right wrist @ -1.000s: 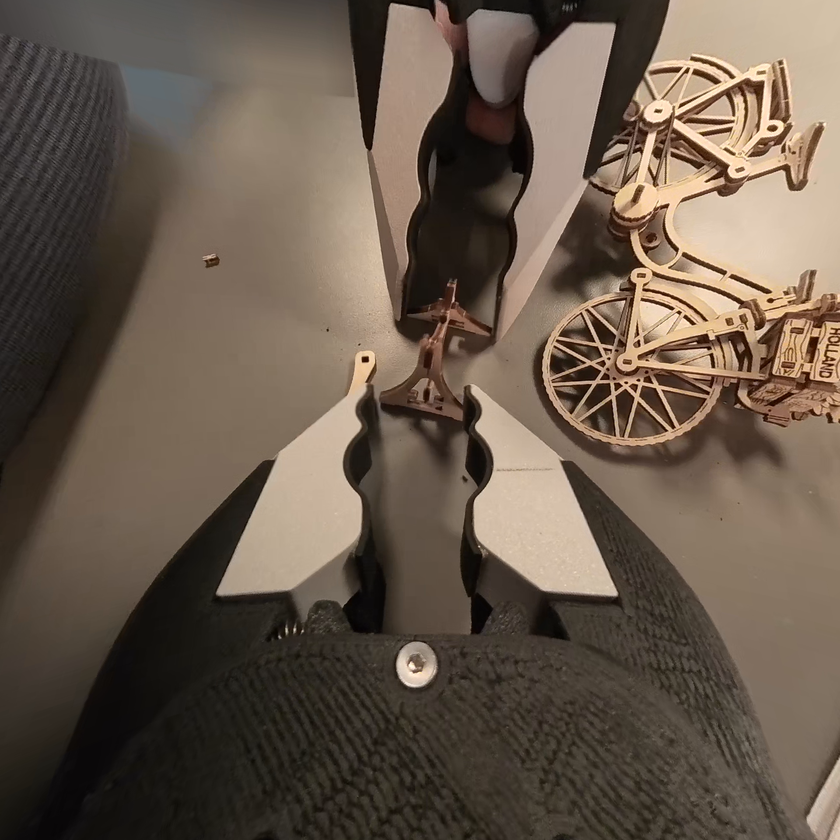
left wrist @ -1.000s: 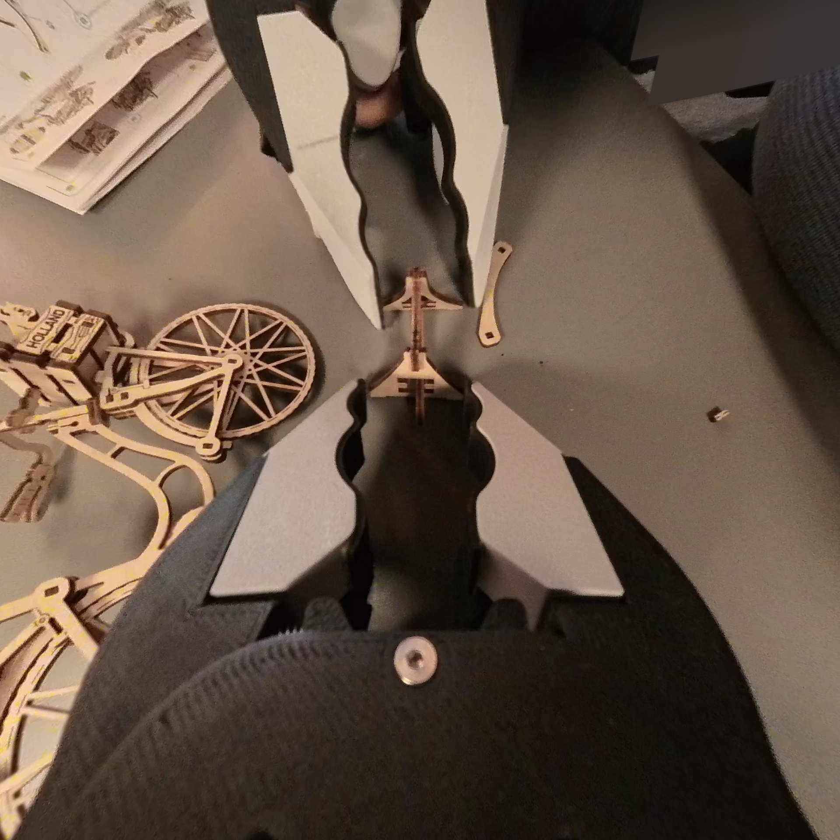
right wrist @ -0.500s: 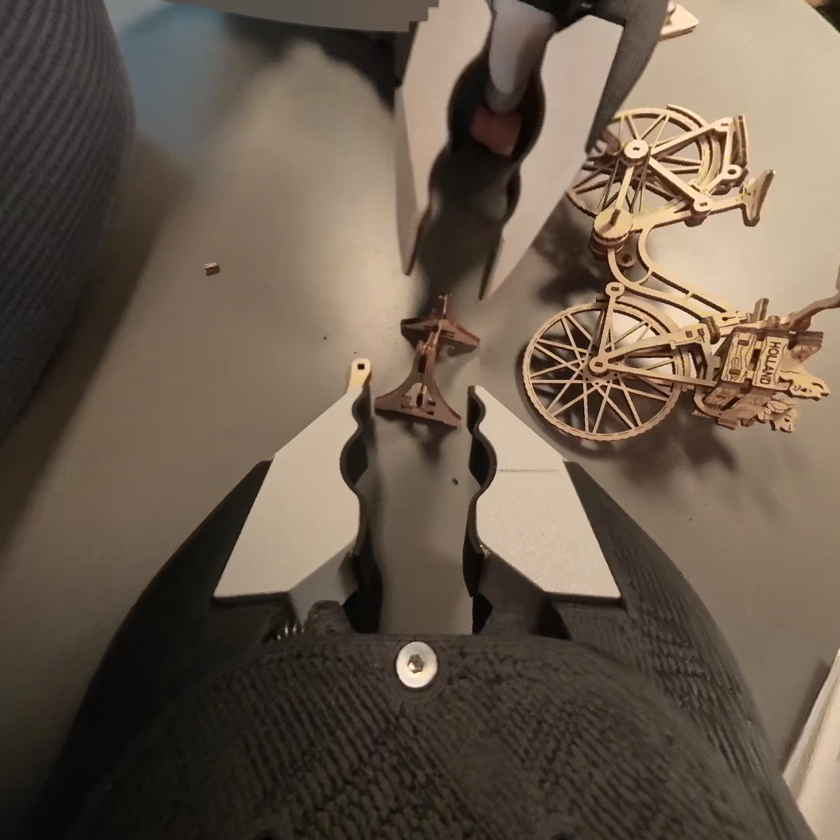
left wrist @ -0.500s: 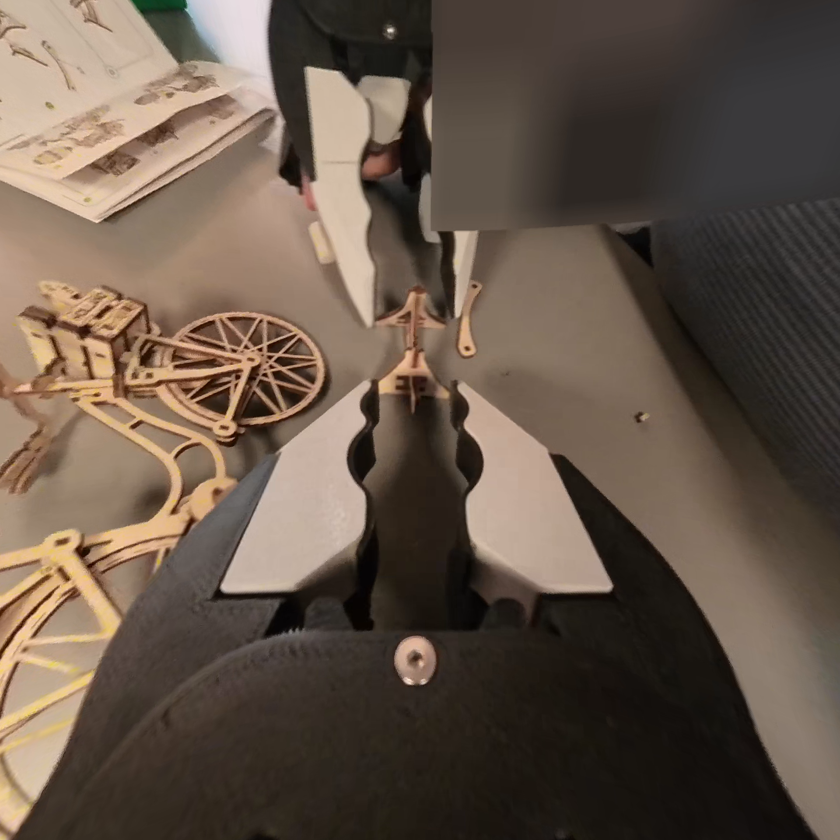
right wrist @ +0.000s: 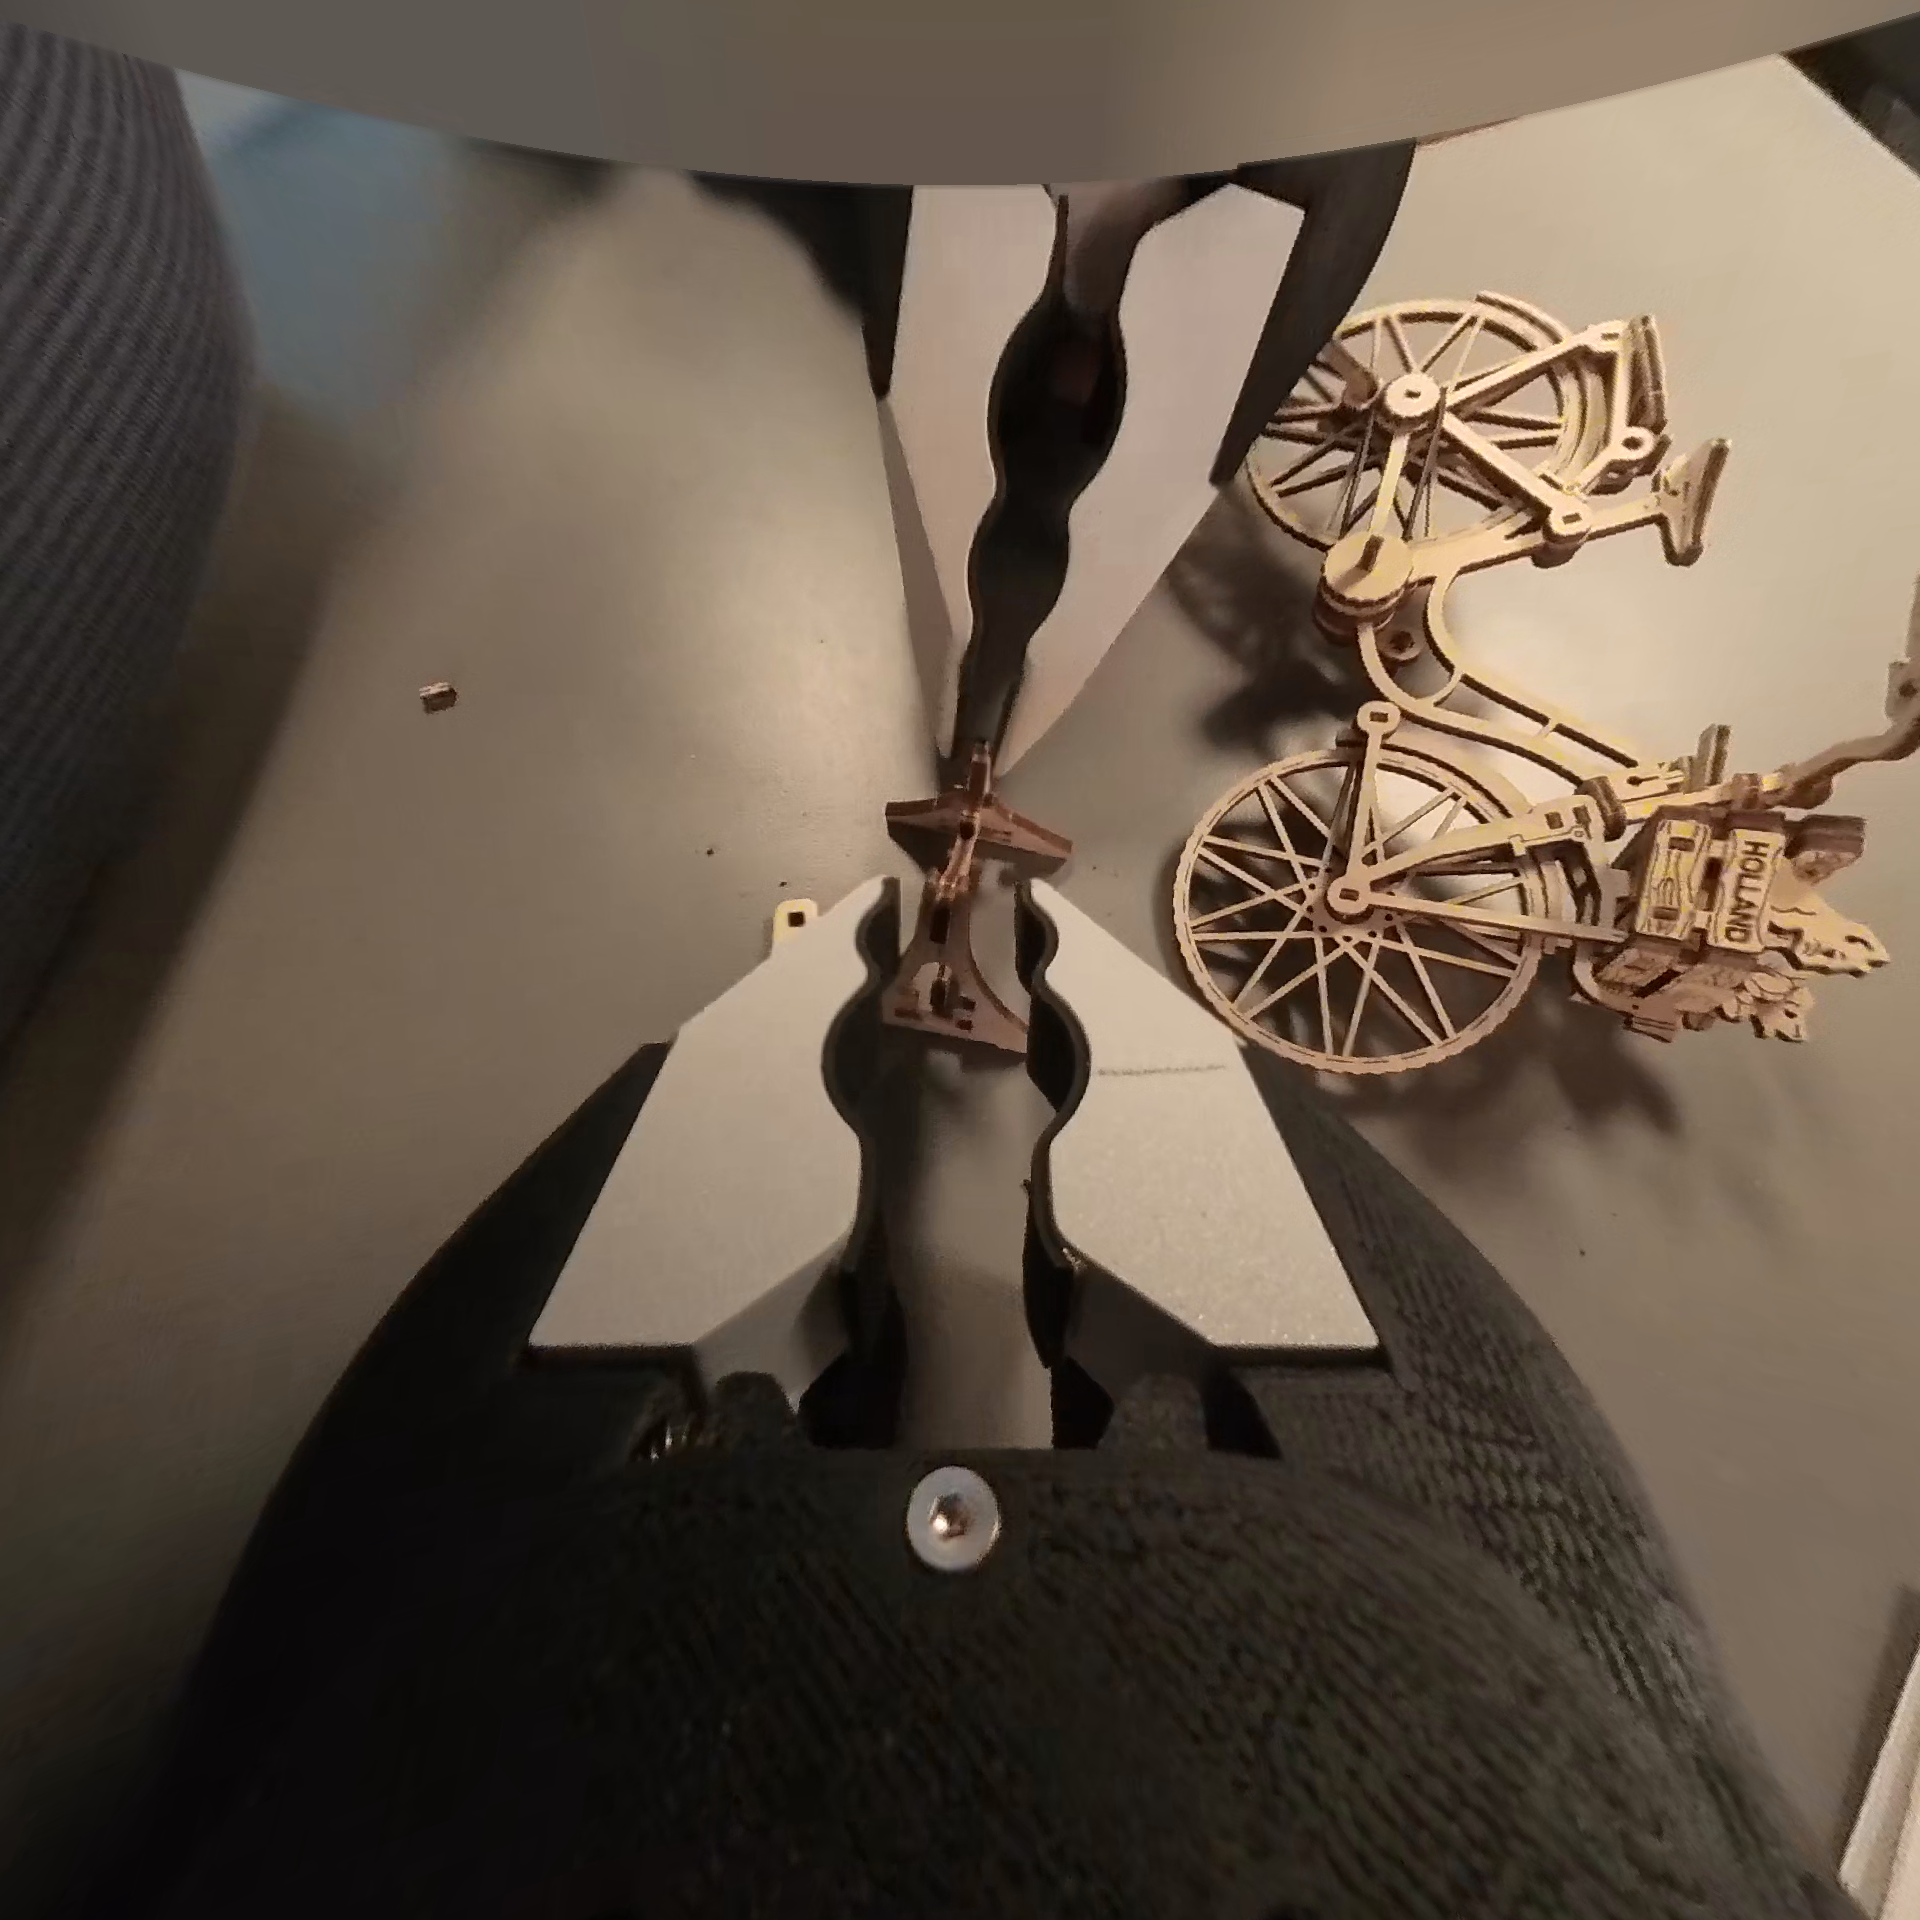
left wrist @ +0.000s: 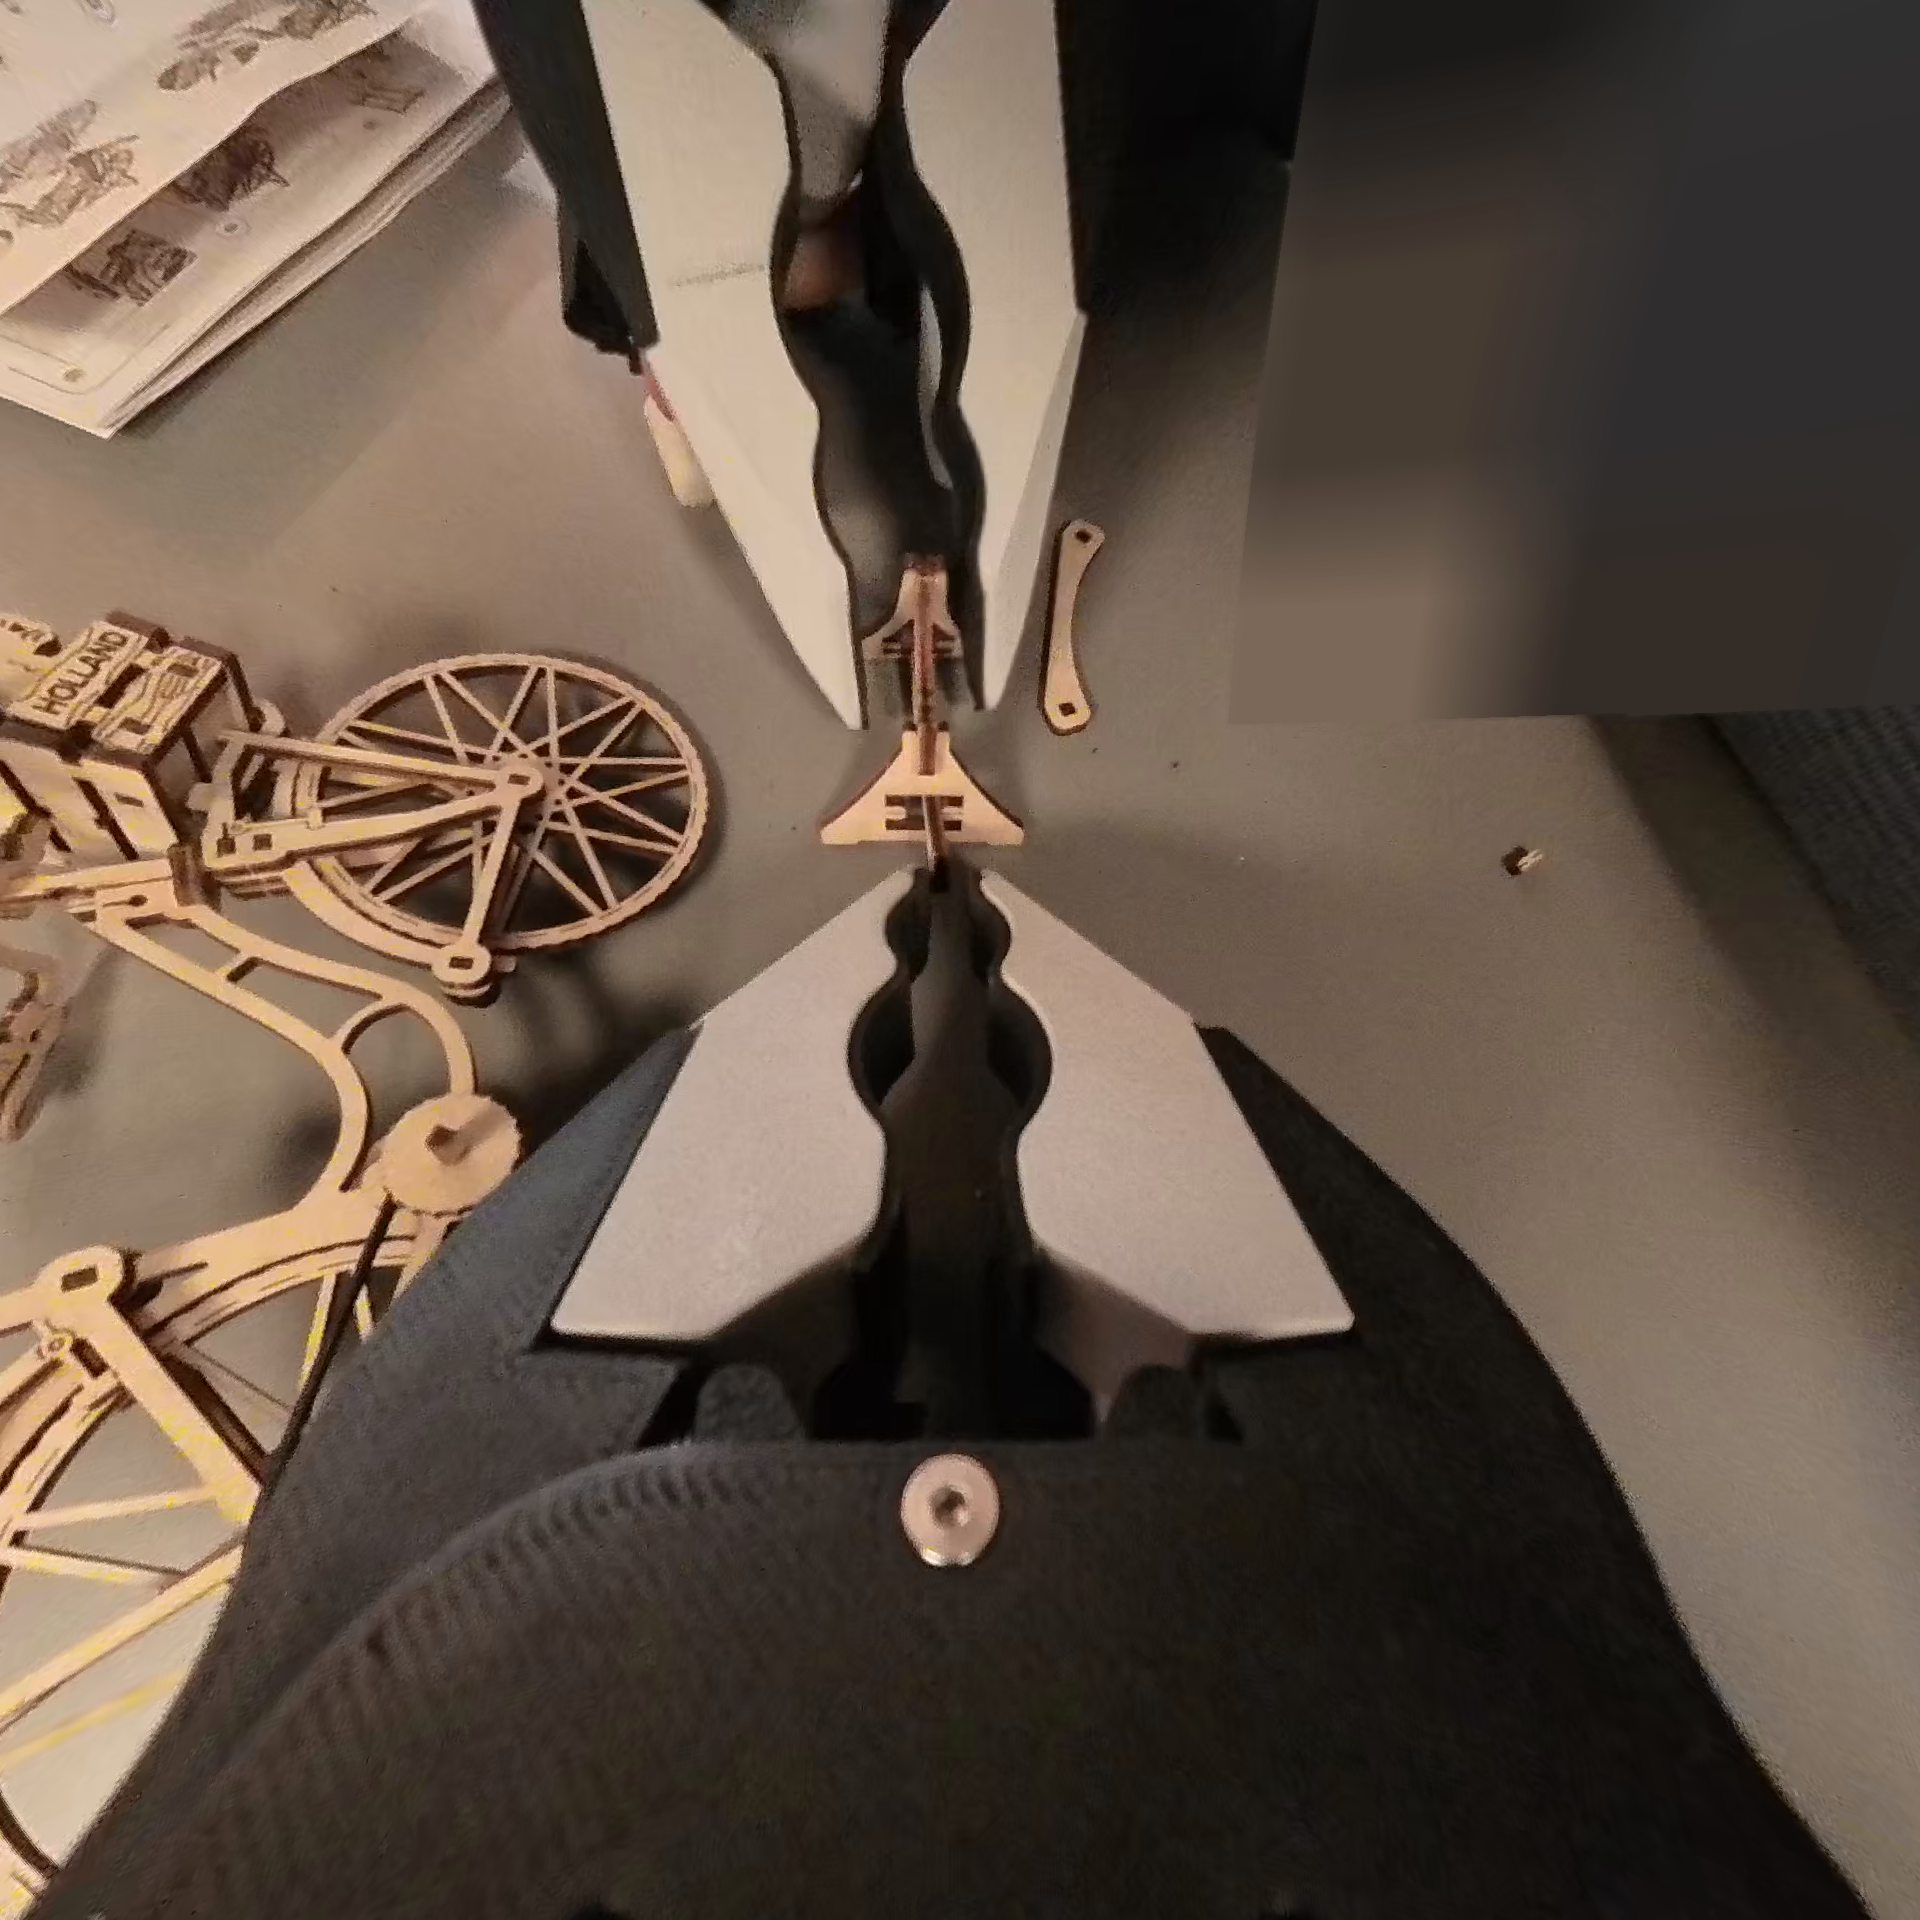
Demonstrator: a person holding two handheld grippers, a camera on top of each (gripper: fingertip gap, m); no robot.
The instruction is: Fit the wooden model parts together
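Observation:
A small wooden stand, two triangular feet joined by a thin bar, sits on the grey table between my two grippers, which face each other. My left gripper is shut on the bar's near end; it also shows in the right wrist view, tips pinched on that end. My right gripper has its fingers closed against both sides of the stand's other foot; in the left wrist view it flanks the far foot. A wooden bicycle model lies flat beside them and shows in the right wrist view.
A loose curved wooden strip lies next to the right gripper, partly hidden in the right wrist view. A tiny wooden bit lies apart. Instruction sheets sit at the far left. A dark upholstered seat borders the table edge. Both grippers' tips are close together, under 4 cm apart. The tiny wooden bit is about equally far from each gripper, around 12 cm. Seen from the right wrist view as well.
Both grippers moved in toward the stand and narrowed. The left closed on the bar's end; the right slid over the other foot and closed on it.

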